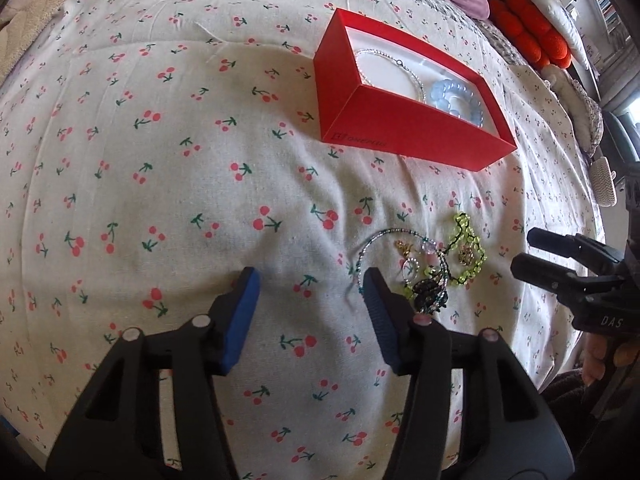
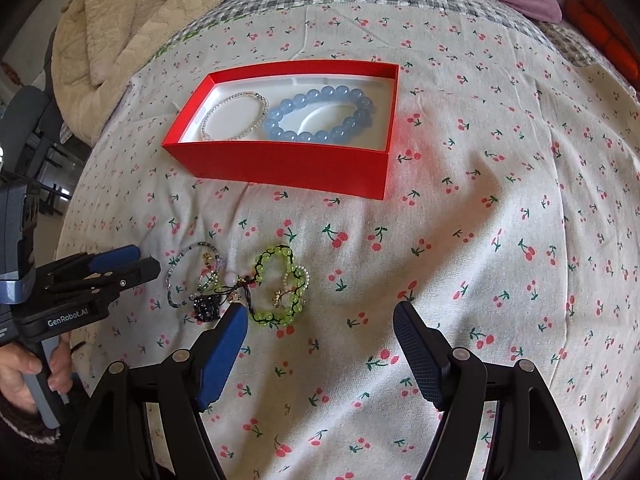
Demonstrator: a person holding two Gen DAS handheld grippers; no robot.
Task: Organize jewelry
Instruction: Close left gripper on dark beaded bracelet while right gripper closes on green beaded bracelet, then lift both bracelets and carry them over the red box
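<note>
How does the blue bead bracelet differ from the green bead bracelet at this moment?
The blue bracelet lies inside the red box; the green bracelet lies on the cherry-print sheet in front of the box. The blue one forms a neat open ring; the green one is crumpled and tangled among other pieces. The blue one's beads look larger and pale; the green one's are strung on dark cord. Both are untouched by either tool.

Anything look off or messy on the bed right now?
Yes: the loose jewelry pile on the cherry-print sheet is tangled, green bead bracelet overlapping thinner strands. The two bracelets in the red box lie neatly apart. Nothing looks damaged.
</note>
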